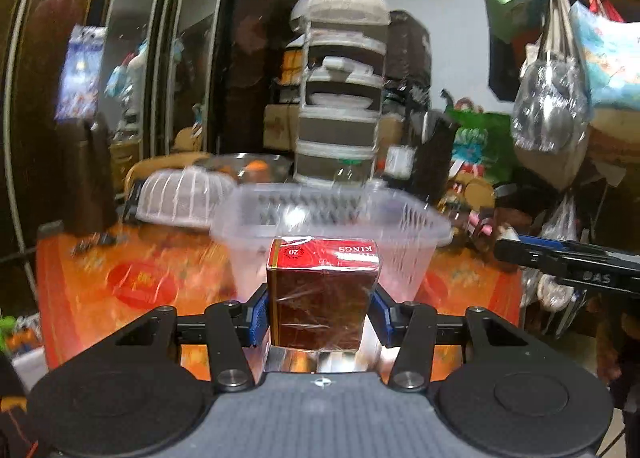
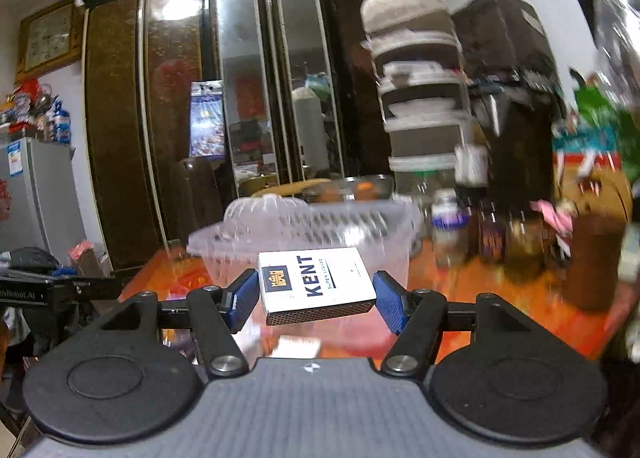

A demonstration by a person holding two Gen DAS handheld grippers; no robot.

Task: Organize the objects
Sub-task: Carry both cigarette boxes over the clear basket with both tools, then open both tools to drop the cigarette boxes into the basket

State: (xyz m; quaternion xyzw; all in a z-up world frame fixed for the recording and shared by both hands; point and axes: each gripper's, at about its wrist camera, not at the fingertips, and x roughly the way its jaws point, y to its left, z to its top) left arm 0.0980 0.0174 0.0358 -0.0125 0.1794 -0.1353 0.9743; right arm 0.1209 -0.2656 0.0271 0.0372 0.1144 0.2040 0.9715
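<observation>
Left claw grips red cellophane-wrapped cigarette pack, right claw grips white cardboard KENT pack; clear perforated plastic basket at twelve o'clock; both claws converging risks collision at the rim.

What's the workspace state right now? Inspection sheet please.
Surface: orange patterned tablecloth.
Job's things: clear plastic basket on the table; red cigarette pack and white KENT box, both held short of it.
Clutter: mesh food cover, jars, metal bowl.
Grippers: left hand-held gripper shut on the red pack; right hand-held gripper shut on the KENT box.
Cables: nothing seen.
Surroundings: dark wardrobe, stacked containers, hanging bags.
</observation>
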